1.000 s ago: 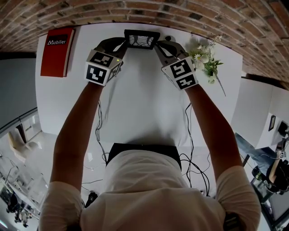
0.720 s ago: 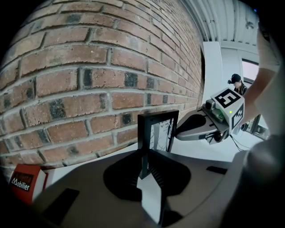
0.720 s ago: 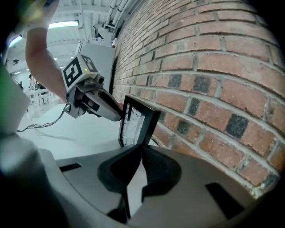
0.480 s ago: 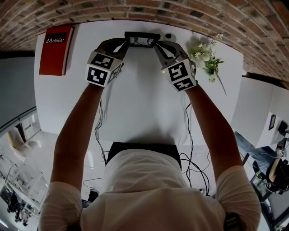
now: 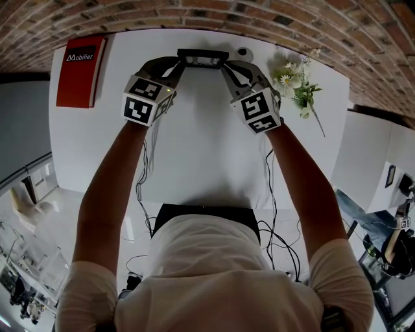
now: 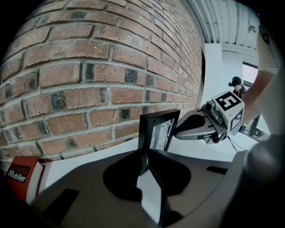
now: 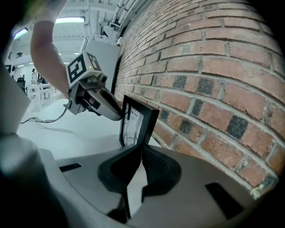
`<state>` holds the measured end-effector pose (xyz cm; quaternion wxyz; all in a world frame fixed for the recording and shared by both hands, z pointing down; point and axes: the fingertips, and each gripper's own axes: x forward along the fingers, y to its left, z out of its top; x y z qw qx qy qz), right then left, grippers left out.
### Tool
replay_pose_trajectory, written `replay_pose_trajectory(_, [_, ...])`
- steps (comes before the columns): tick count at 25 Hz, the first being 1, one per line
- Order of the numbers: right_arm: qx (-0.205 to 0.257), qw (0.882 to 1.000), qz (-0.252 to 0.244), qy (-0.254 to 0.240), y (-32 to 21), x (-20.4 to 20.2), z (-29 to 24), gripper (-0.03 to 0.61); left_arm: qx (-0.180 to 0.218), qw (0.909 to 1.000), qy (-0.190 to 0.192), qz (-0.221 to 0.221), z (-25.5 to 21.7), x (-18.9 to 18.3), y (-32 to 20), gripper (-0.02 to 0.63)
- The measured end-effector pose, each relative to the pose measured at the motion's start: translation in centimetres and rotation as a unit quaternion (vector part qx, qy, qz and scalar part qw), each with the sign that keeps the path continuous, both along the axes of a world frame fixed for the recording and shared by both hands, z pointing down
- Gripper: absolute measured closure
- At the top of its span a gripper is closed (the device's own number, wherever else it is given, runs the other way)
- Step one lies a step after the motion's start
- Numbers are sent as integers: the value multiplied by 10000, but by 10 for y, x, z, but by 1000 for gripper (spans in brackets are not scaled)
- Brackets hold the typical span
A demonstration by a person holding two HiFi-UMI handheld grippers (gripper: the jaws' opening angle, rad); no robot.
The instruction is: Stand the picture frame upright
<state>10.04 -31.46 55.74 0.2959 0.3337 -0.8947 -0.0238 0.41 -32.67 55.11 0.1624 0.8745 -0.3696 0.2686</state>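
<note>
Top centre, hard by the brick wall (image 5: 194, 14): picture frame (image 5: 203, 57) gripped endwise between left gripper (image 5: 176, 63) and right gripper (image 5: 228, 65), over white table (image 5: 201, 149).

Black frame (image 5: 203, 57), red brick wall (image 5: 292, 16)

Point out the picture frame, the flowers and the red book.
picture frame (image 5: 203, 58): head view, on its dark top edge.
flowers (image 5: 288, 79): head view, on the white blossoms.
red book (image 5: 78, 76): head view, on the middle of its cover.

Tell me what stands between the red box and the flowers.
In the head view, the picture frame, with the left claw gripping one side and the right claw the other. A small round object sits beside it.
</note>
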Motion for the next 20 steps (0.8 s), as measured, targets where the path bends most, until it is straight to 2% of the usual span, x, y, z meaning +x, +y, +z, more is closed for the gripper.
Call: replay_pose_trajectory(20, [12, 10000, 19, -91, 1, 0, -1, 557, -84, 10000, -7, -16, 7, -4, 0, 568])
